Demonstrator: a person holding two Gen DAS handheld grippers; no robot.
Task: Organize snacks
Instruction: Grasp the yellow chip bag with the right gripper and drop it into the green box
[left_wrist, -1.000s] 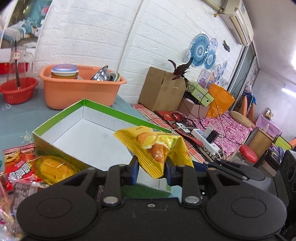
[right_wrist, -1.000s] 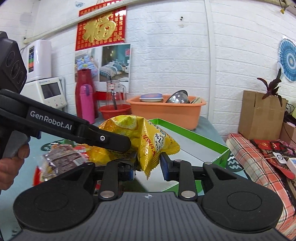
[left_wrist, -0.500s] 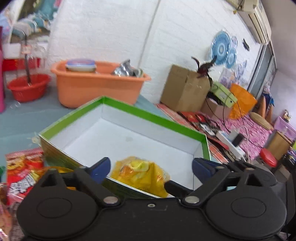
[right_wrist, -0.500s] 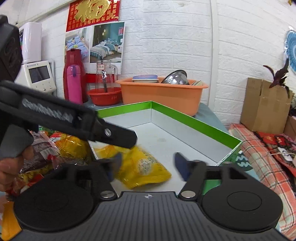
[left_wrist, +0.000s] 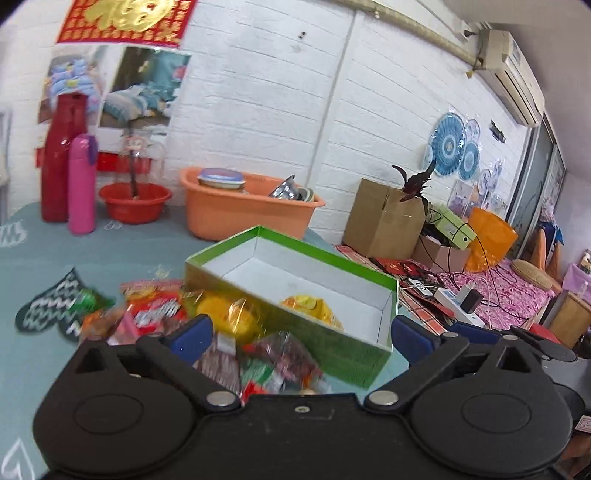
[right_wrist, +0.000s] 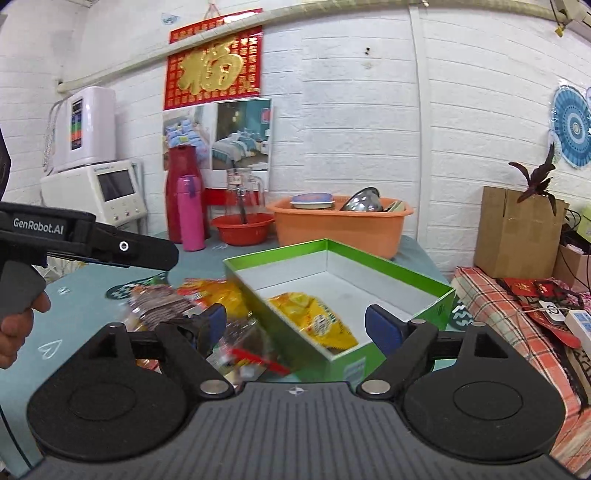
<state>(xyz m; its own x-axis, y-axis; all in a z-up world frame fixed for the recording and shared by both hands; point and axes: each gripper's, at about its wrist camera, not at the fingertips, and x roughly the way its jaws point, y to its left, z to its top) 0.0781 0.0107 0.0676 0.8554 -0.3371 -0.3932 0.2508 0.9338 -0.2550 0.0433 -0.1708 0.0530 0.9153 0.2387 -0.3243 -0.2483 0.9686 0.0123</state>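
A green box (left_wrist: 291, 317) with a white inside stands on the table; it also shows in the right wrist view (right_wrist: 399, 275). A yellow snack bag (right_wrist: 316, 319) lies inside it near the front wall, also seen in the left wrist view (left_wrist: 308, 306). A pile of loose snack packets (left_wrist: 159, 314) lies left of the box, also in the right wrist view (right_wrist: 199, 295). My left gripper (left_wrist: 299, 334) is open and empty above the pile and the box's near wall. My right gripper (right_wrist: 295, 325) is open and empty over the box's front corner. The left gripper's body (right_wrist: 85, 240) shows at the left.
An orange basin (left_wrist: 247, 208) with dishes, a red bowl (left_wrist: 135, 201), a pink bottle (left_wrist: 82, 184) and a red flask (left_wrist: 61, 158) stand at the back of the table. Right of the table are a cardboard box (left_wrist: 384, 218) and a power strip (left_wrist: 458, 301).
Both grippers opened and let go of the yellow snack bag, which now lies in the box. Both have pulled back and up, away from the box.
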